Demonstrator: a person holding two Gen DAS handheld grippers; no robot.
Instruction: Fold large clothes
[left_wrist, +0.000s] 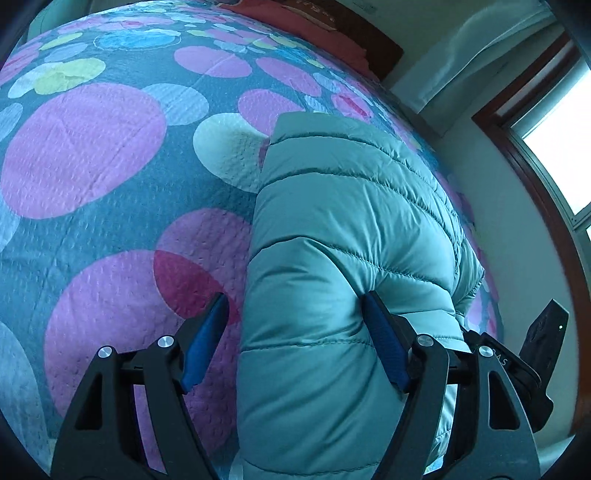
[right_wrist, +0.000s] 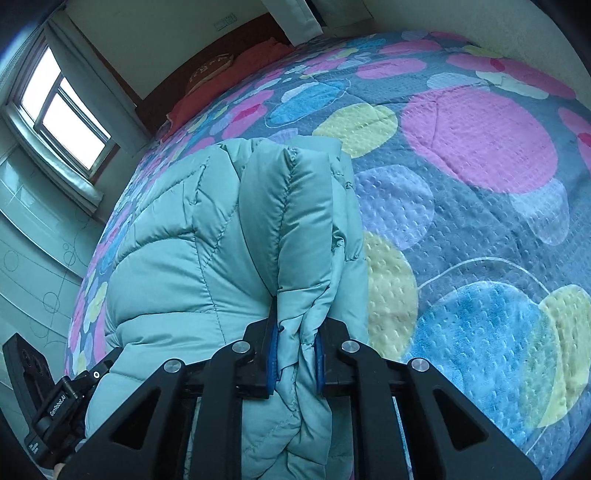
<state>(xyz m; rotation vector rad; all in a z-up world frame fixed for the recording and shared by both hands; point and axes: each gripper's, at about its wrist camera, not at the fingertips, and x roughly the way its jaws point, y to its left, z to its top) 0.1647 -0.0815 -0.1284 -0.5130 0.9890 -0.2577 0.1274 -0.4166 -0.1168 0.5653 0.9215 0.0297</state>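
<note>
A teal quilted puffer jacket (left_wrist: 340, 229) lies folded into a long bundle on the bed. In the left wrist view my left gripper (left_wrist: 295, 332) is open, its blue pads (left_wrist: 384, 343) spread wide on either side of the jacket's near end, not squeezing it. In the right wrist view the jacket (right_wrist: 207, 236) runs away from me, and my right gripper (right_wrist: 295, 354) is shut on a bunched fold of its near edge, the blue pads (right_wrist: 273, 354) pressing the fabric from both sides. The other gripper's body (right_wrist: 44, 398) shows at lower left.
The bed is covered by a grey-blue bedspread (left_wrist: 110, 155) with large pink, blue and yellow circles. A red pillow (right_wrist: 236, 70) and dark wooden headboard (right_wrist: 177, 85) lie at the far end. A window (right_wrist: 62, 110) and wall flank the jacket's side of the bed.
</note>
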